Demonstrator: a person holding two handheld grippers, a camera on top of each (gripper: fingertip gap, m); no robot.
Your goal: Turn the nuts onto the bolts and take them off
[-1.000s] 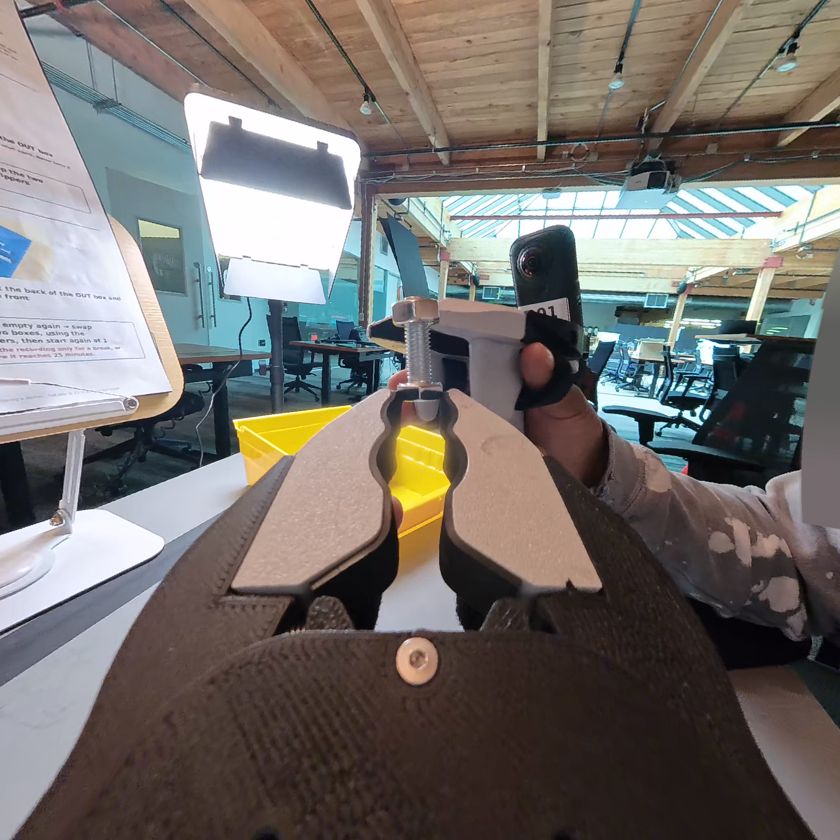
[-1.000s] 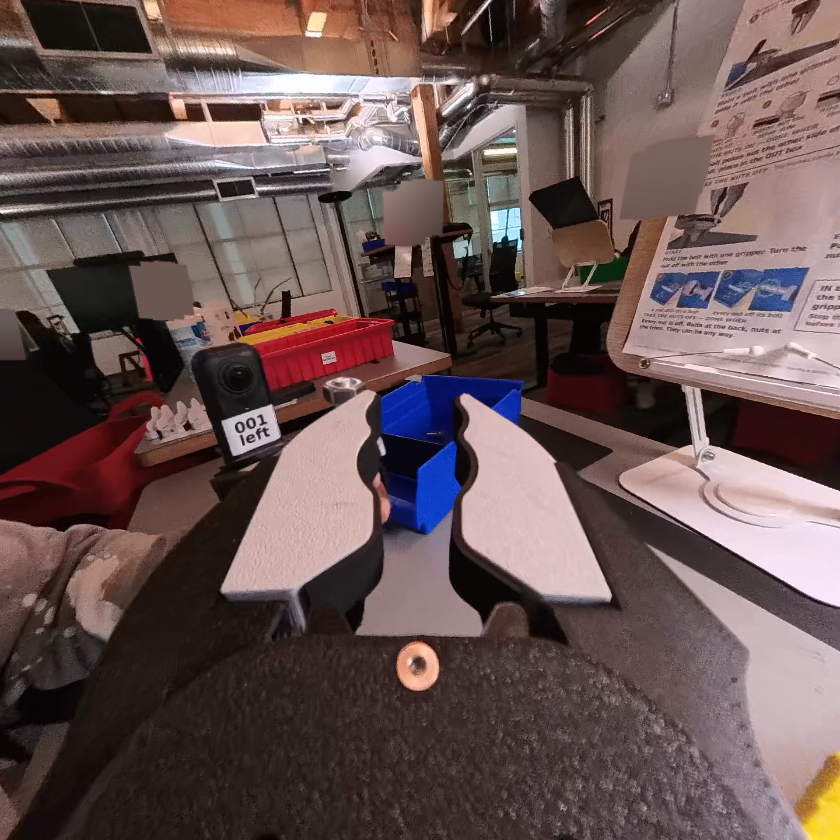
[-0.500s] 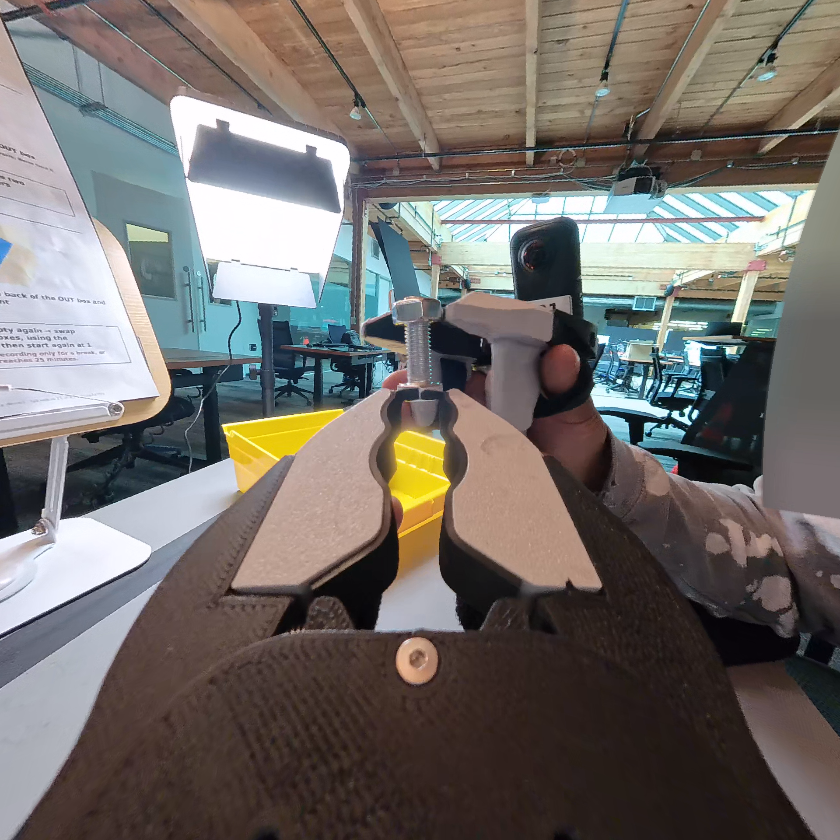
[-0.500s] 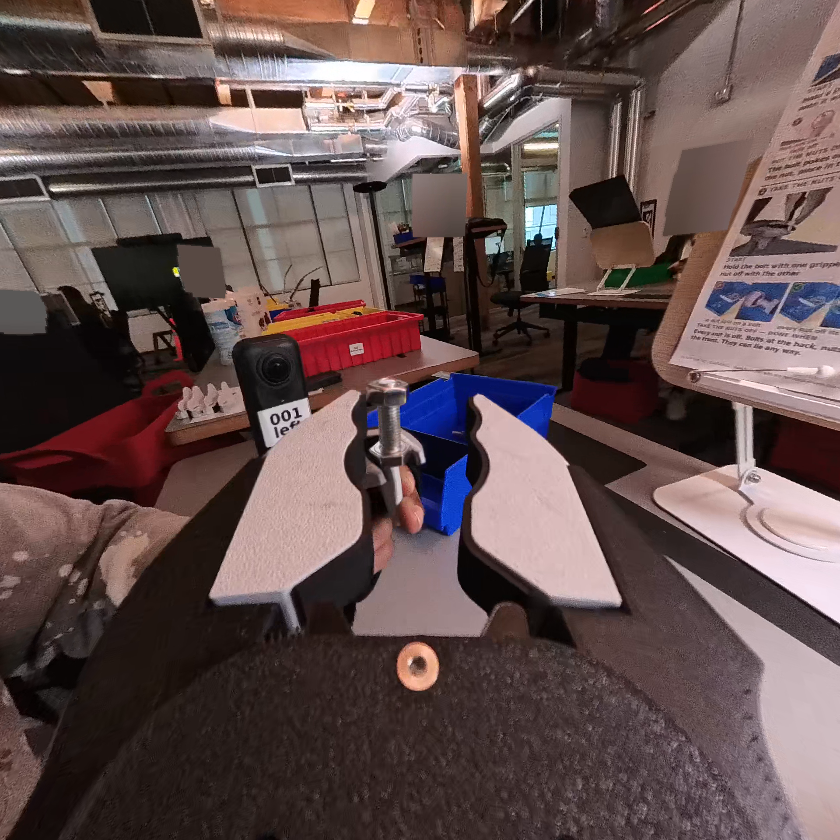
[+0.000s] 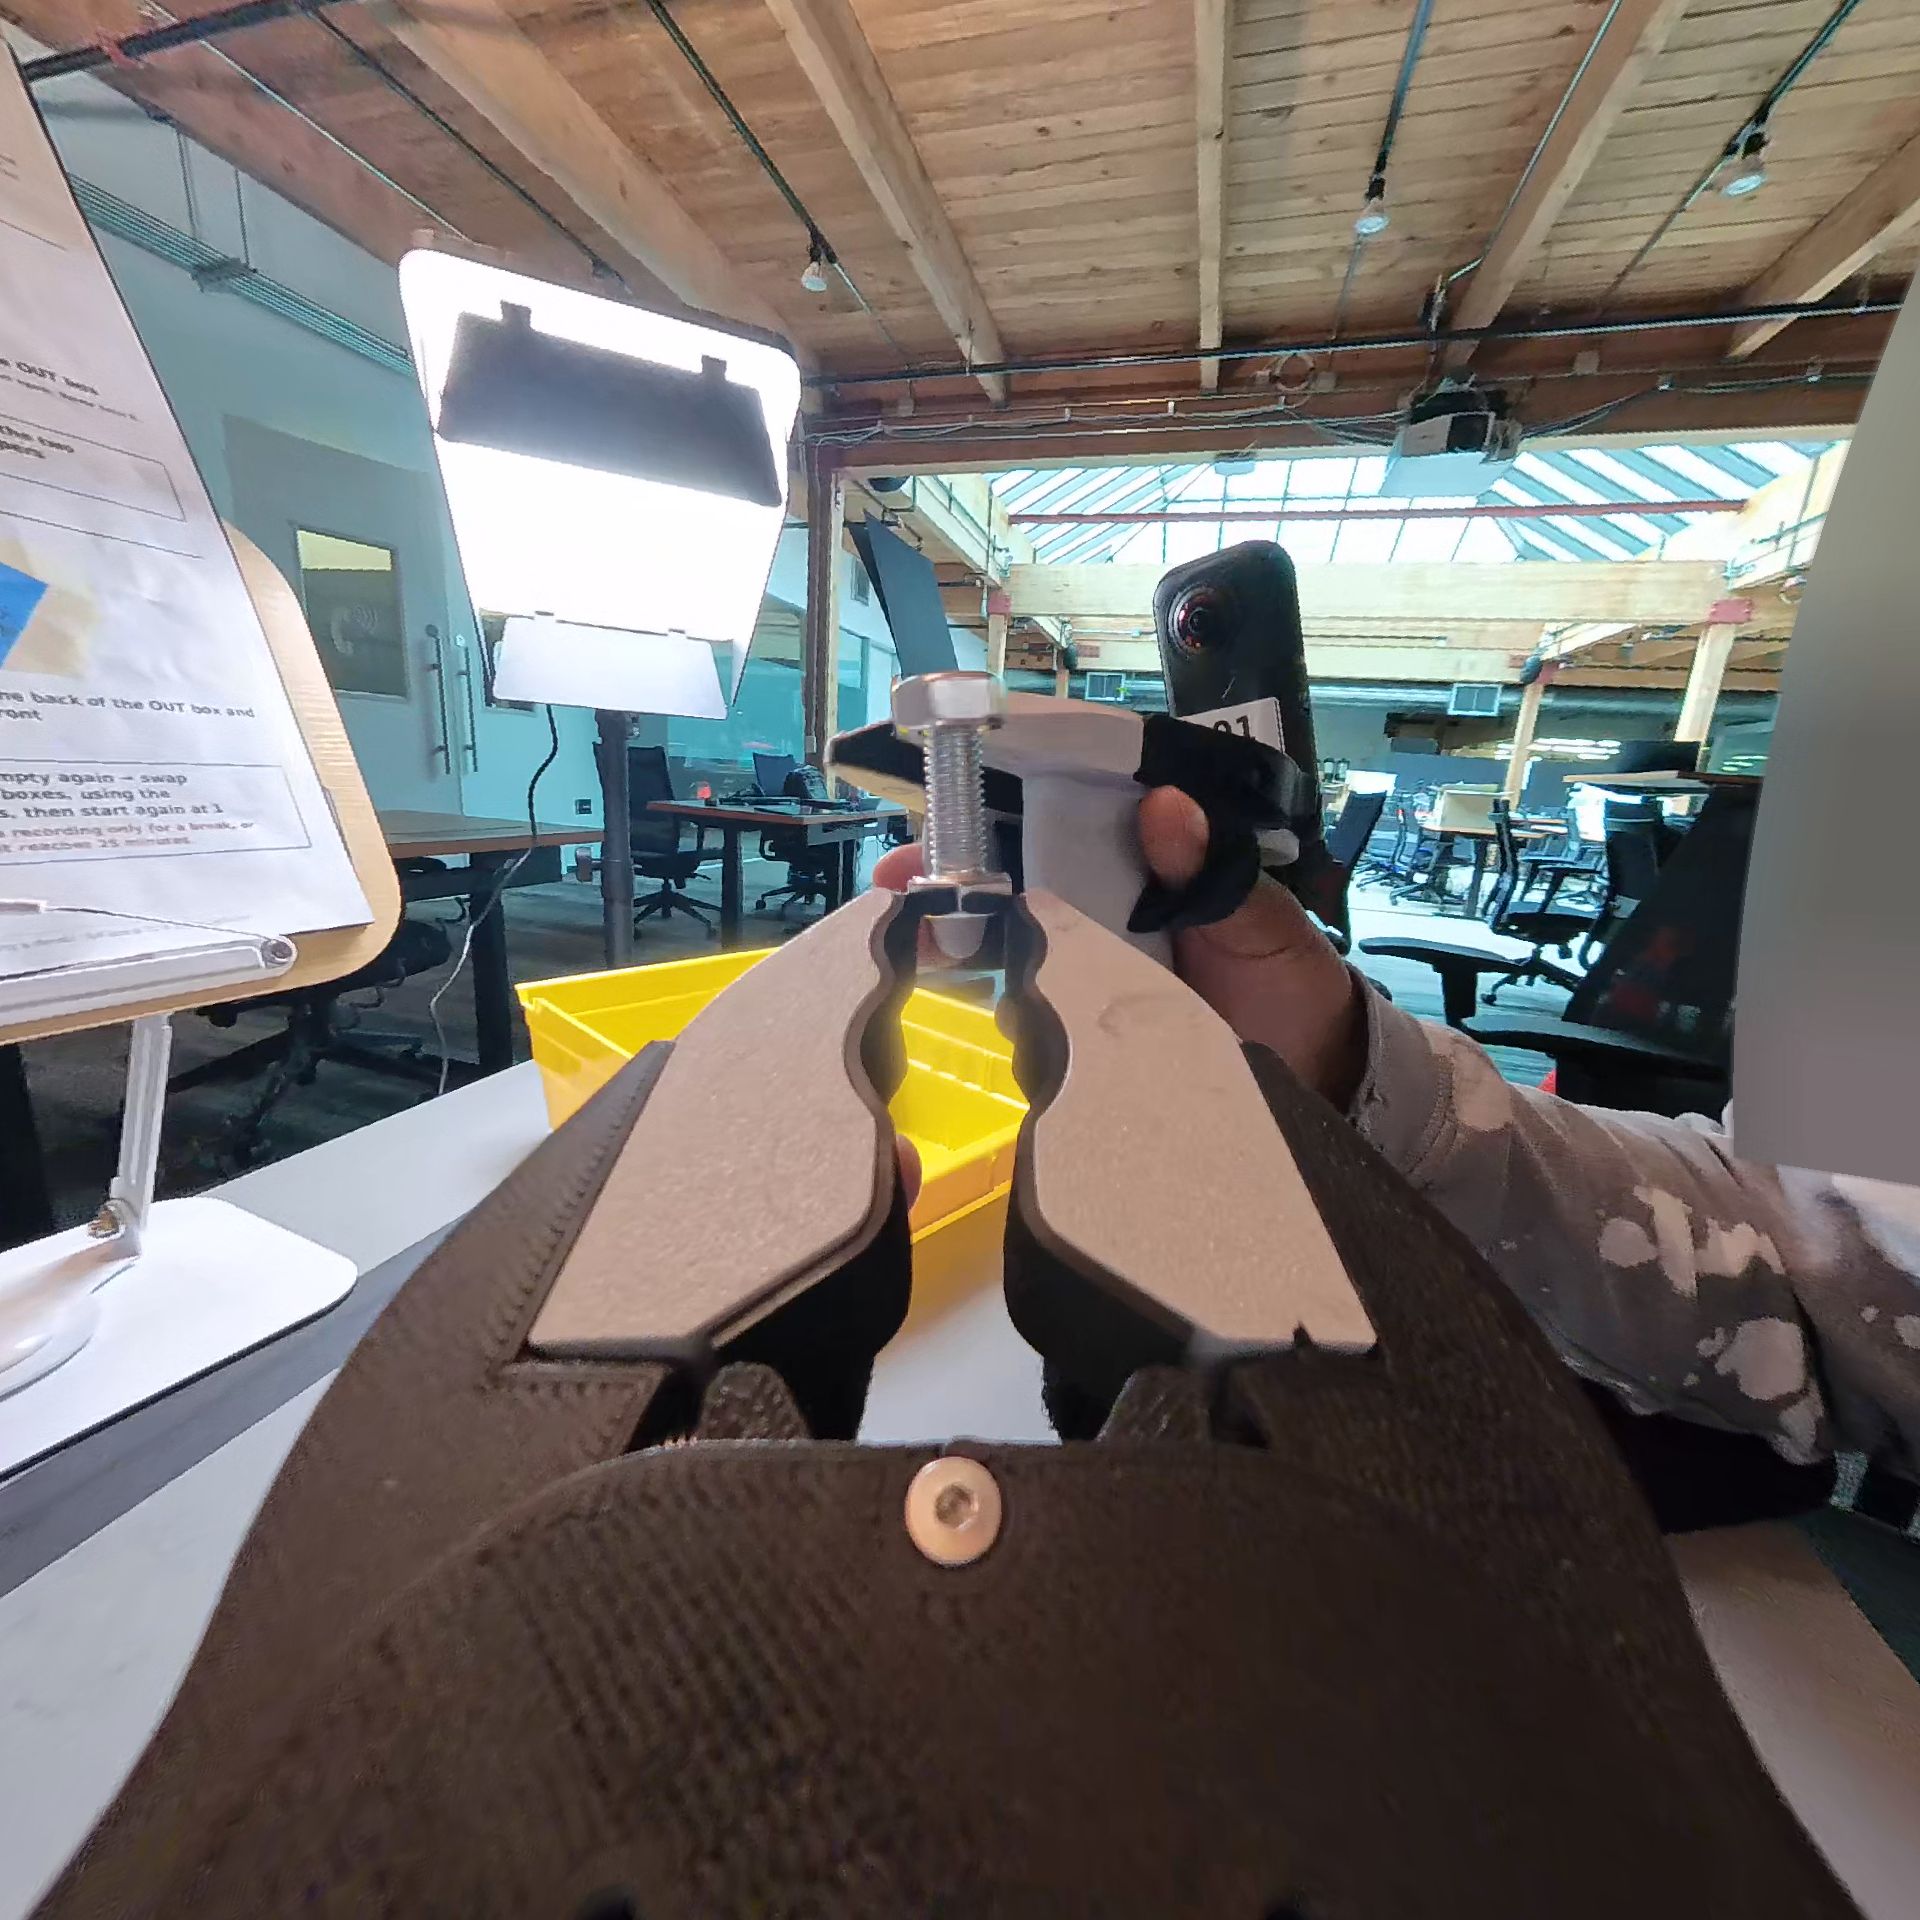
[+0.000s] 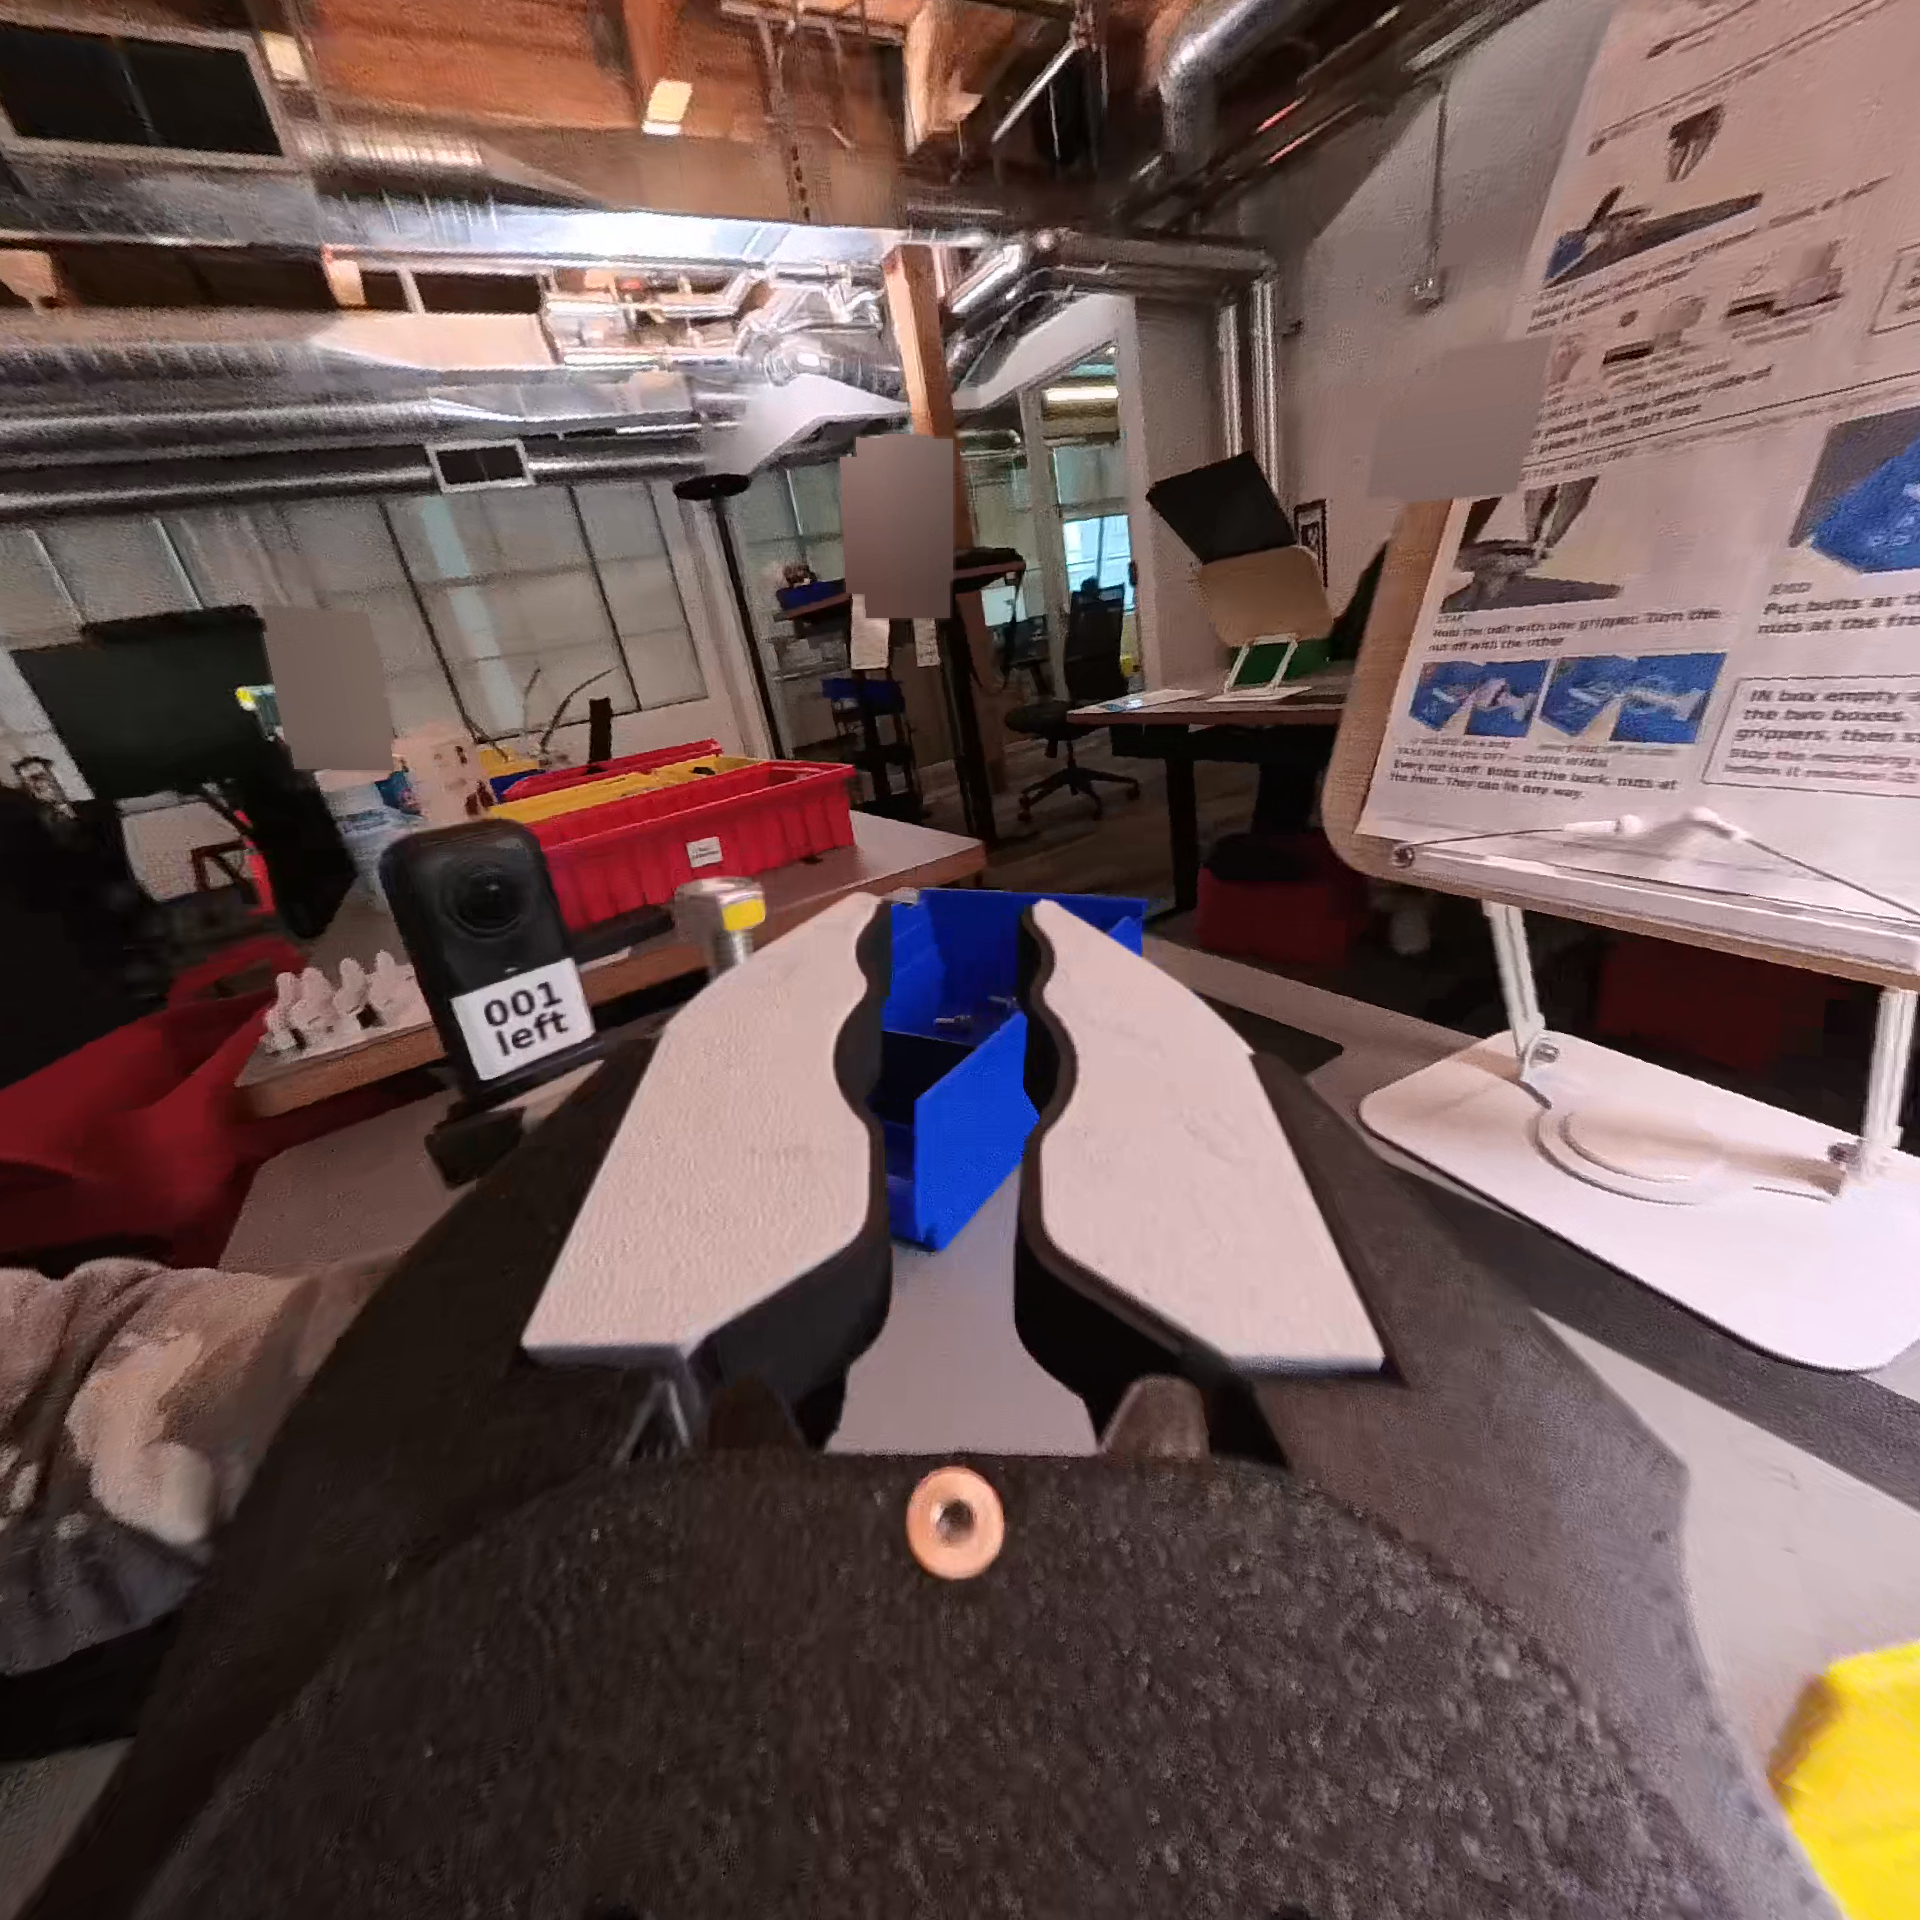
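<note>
In the left wrist view my left gripper (image 5: pixel 956 925) is shut on the lower end of a steel bolt (image 5: pixel 954 810), which stands upright with its hex head on top. A nut (image 5: pixel 958 885) sits on the thread just above my fingertips. My right gripper (image 5: pixel 894 743), held in a hand, is behind the bolt at head height. In the right wrist view my right gripper (image 6: pixel 956 914) is open and empty. There the bolt head (image 6: pixel 719 914) shows just left of its left finger, outside the jaws.
A yellow bin (image 5: pixel 644 1018) stands on the table behind my left gripper. A blue bin (image 6: pixel 966 1122) lies ahead of my right gripper. A board with printed sheets on a white stand (image 6: pixel 1662 1143) is at the right, and it also shows in the left wrist view (image 5: pixel 156 727). Some 5 cm of space lies between my two pairs of fingers.
Half a second ago the bolt stood between my right gripper's open fingers; now it is left of them. The left gripper has kept its grip and hardly moved.
</note>
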